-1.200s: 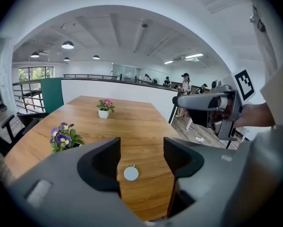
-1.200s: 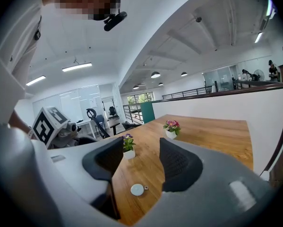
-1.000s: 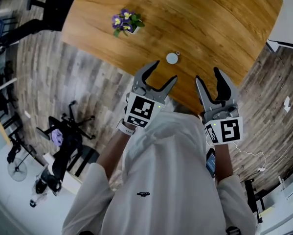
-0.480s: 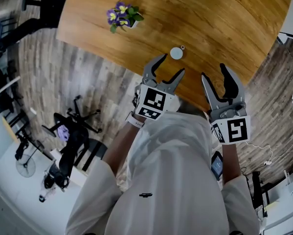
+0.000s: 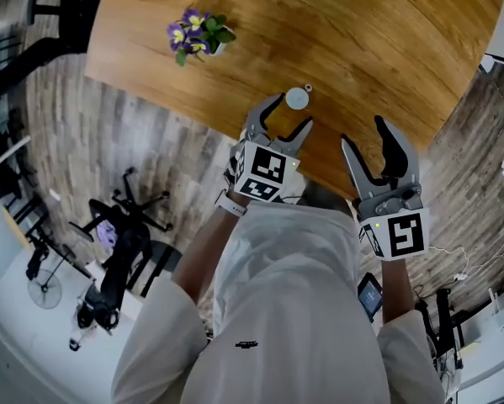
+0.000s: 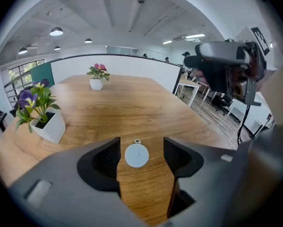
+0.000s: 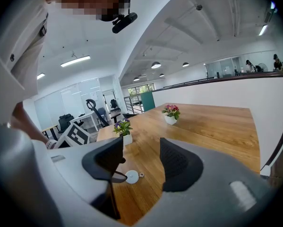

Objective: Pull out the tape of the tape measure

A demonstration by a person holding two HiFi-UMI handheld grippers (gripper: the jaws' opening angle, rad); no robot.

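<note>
A small round white tape measure (image 5: 297, 98) with a little ring at its far edge lies on the wooden table (image 5: 361, 40) near the front edge. My left gripper (image 5: 287, 118) hovers just short of it, jaws open, and in the left gripper view the tape measure (image 6: 137, 154) shows between the empty jaws of my left gripper (image 6: 141, 156). My right gripper (image 5: 372, 144) is held open further right, above the table edge. In the right gripper view the tape measure (image 7: 132, 176) lies low and left of my right gripper (image 7: 141, 162), partly behind the left jaw.
A white pot of purple flowers (image 5: 193, 34) stands on the table to the left, and a second pot of pink flowers (image 6: 97, 76) sits further back. An office chair (image 5: 121, 230) stands on the floor at left. The table edge runs just under both grippers.
My left gripper has moved forward over the table edge towards the tape measure. The right gripper has shifted slightly. Both stay open.
</note>
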